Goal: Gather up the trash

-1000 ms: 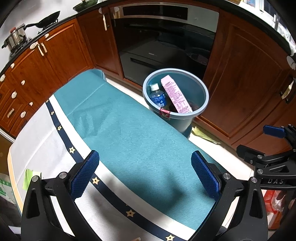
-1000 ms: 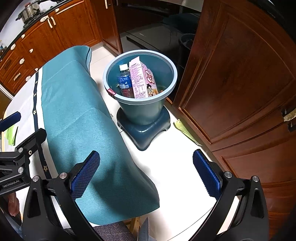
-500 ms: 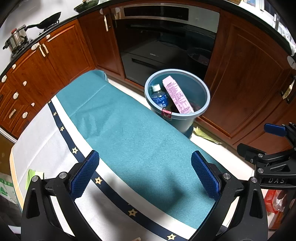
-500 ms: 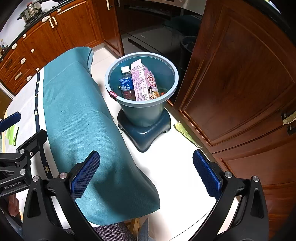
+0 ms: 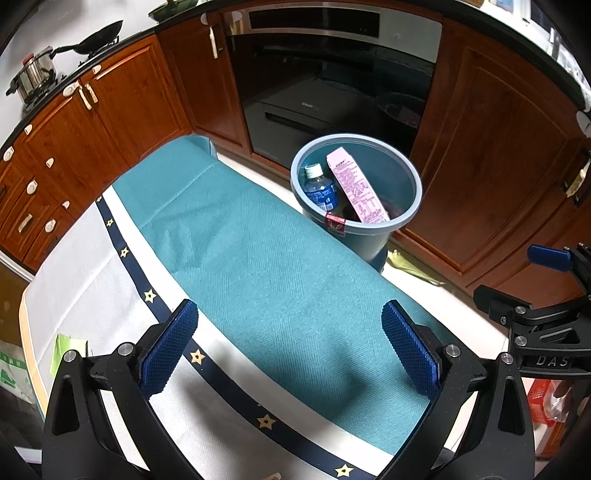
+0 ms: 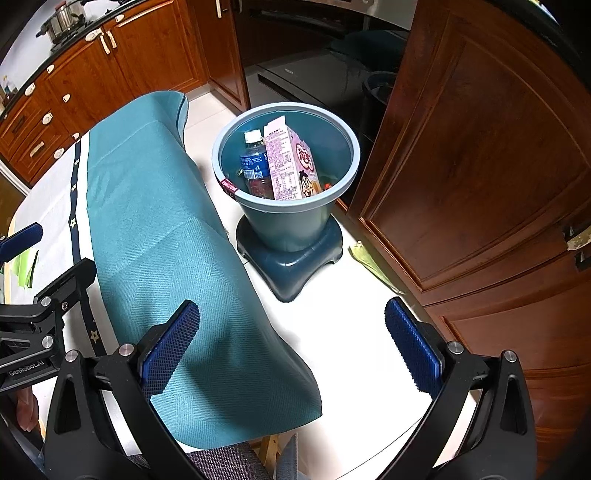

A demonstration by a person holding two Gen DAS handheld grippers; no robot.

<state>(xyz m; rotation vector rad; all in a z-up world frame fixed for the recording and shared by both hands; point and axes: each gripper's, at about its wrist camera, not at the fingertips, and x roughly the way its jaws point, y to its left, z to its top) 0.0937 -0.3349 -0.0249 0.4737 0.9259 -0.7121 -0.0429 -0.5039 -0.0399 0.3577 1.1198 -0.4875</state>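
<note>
A blue-grey trash bin [image 5: 412, 192] [image 6: 295, 225] stands on a dark plastic stool [image 6: 291, 262] on the white floor, beside the table. Inside it lean a pink carton [image 5: 356, 192] [image 6: 290, 162] and a blue-labelled bottle [image 5: 319, 188] [image 6: 255, 162]. My left gripper [image 5: 290, 347] hovers open over the teal tablecloth [image 5: 258, 258] with nothing between its blue pads. Over the table's edge and the floor, my right gripper [image 6: 291, 347] is open and empty too. A green paper scrap [image 5: 64, 349] [image 6: 24, 266] lies on the white part of the table at the left.
Brown wooden cabinets [image 5: 498, 166] and a built-in oven [image 5: 332, 92] surround the bin. A pot [image 5: 33, 77] and a pan [image 5: 99, 35] sit on the far-left counter. A yellowish scrap [image 6: 369, 264] lies on the floor by the cabinet. A grey chair seat [image 6: 229, 463] is below.
Both views have shifted slightly, as both grippers drew back from the bin a little. Both stay open and empty. The bin's contents have not moved.
</note>
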